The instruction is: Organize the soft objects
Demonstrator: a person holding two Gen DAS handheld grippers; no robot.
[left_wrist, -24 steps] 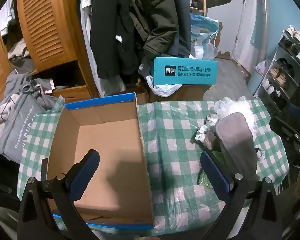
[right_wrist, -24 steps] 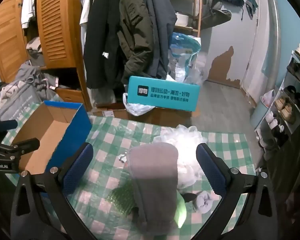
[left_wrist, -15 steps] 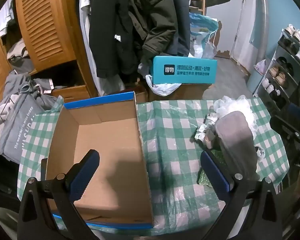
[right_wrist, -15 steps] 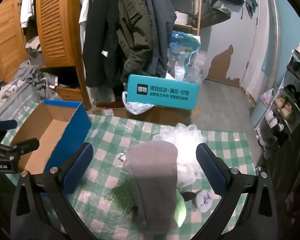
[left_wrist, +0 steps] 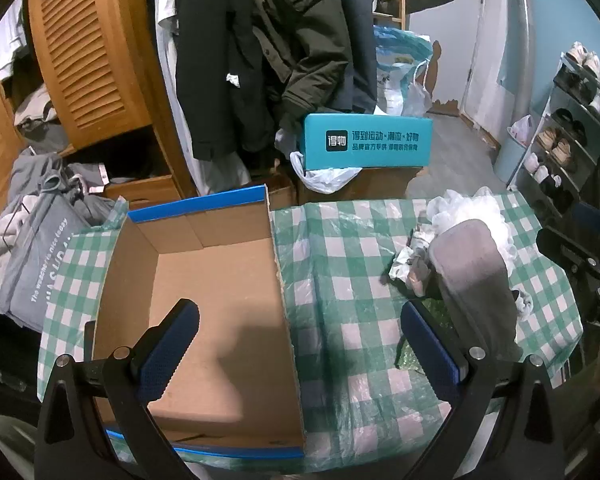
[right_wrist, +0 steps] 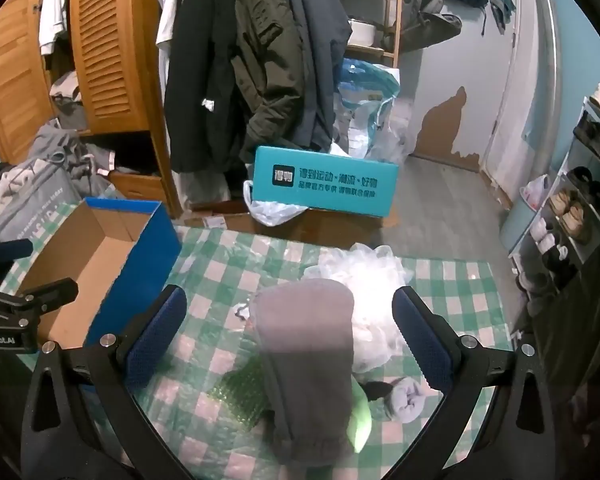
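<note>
A folded grey cloth (right_wrist: 306, 368) lies on the green checked table (right_wrist: 216, 264), over a green bubble-wrap sheet (right_wrist: 240, 394) and a bright green item (right_wrist: 360, 420). White plastic wrap (right_wrist: 364, 276) lies behind it, a rolled grey sock (right_wrist: 406, 400) to its right. My right gripper (right_wrist: 288, 332) is open, its fingers on either side of the cloth and above it. My left gripper (left_wrist: 300, 344) is open over the right wall of the empty blue-edged cardboard box (left_wrist: 204, 304). The cloth shows in the left wrist view (left_wrist: 472, 280) at the right.
A teal box (right_wrist: 324, 186) on a brown carton stands beyond the table's far edge. Hanging coats (right_wrist: 260, 60) and a wooden wardrobe (right_wrist: 108, 48) are behind. A grey bag (left_wrist: 32, 260) sits left of the table, a shoe rack (right_wrist: 580, 200) at the right.
Both views have shifted very slightly. Both grippers stay open, and the cloth and box have not moved.
</note>
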